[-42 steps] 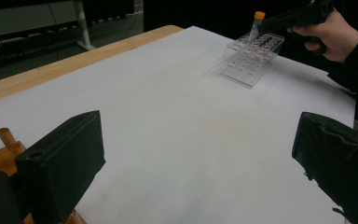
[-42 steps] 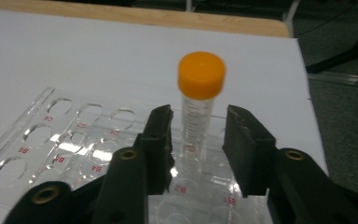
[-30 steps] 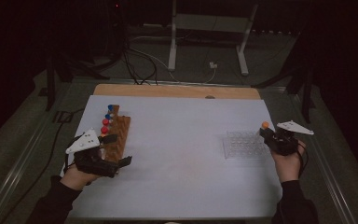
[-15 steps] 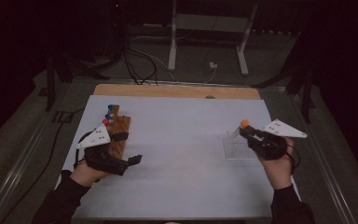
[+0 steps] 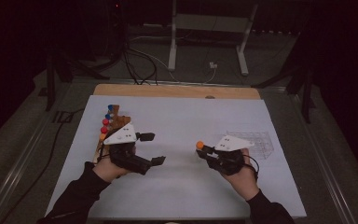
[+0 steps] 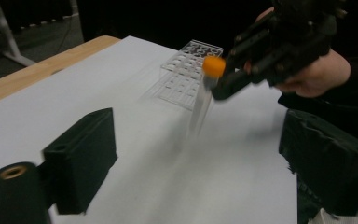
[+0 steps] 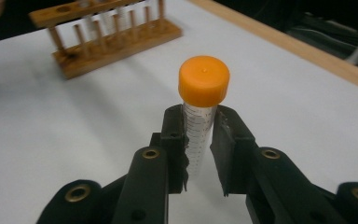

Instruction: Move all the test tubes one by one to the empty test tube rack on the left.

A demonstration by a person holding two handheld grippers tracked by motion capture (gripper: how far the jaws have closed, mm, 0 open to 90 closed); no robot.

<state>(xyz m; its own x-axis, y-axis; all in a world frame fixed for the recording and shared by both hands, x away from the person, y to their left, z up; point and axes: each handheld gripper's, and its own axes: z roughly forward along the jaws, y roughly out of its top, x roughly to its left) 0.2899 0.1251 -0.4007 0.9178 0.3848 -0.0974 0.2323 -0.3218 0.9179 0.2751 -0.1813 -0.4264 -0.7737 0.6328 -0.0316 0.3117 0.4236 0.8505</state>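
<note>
The right gripper (image 5: 204,150) clamps an orange-capped tube (image 7: 200,116) upright above the white mat (image 5: 186,191). At its nine o'clock, the left gripper (image 5: 151,148), empty, has just been closing its wide jaws.

Black tools (image 5: 153,148) with white triangular plates, dark sleeves (image 5: 77,198).

An orange-capped clear tube (image 7: 200,126), a brown wooden rack (image 7: 112,39) (red and blue caps), white table cover (image 5: 177,121).
</note>
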